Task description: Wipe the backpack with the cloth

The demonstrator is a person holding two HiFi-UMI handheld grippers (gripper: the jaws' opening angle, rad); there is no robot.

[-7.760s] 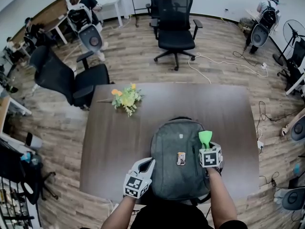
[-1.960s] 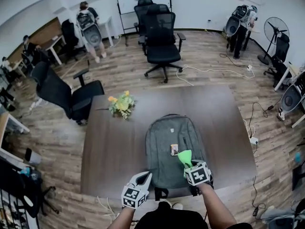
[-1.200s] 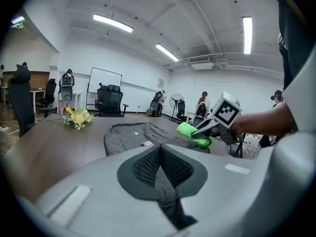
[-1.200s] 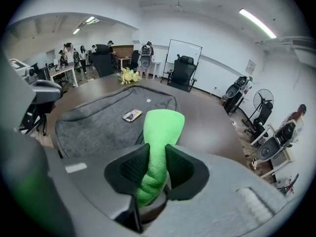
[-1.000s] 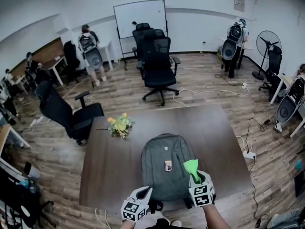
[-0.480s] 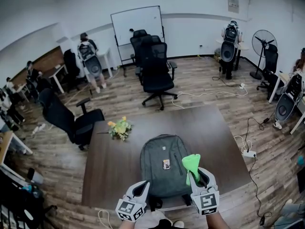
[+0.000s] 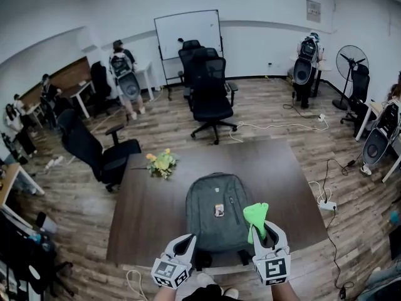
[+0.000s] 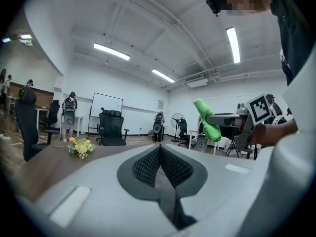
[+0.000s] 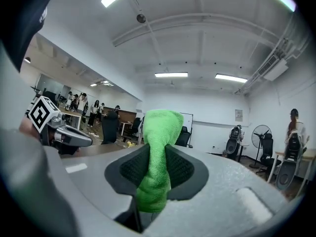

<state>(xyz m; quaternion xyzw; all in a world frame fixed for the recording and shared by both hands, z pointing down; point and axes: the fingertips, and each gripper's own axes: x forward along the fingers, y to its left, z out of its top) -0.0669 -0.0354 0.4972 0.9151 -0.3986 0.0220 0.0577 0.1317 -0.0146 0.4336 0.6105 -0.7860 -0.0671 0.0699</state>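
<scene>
Grey backpack [image 7: 217, 211] lies flat mid-table, toward the near edge of the dark table [image 7: 141, 231]. Green cloth [image 9: 157, 147] is pinched upright in the right gripper [image 7: 265, 232], held up off the backpack's right side. Left gripper [image 8: 159, 152] has jaws pressed together, empty. Flowers [image 7: 162, 163] sit at the far left.
</scene>
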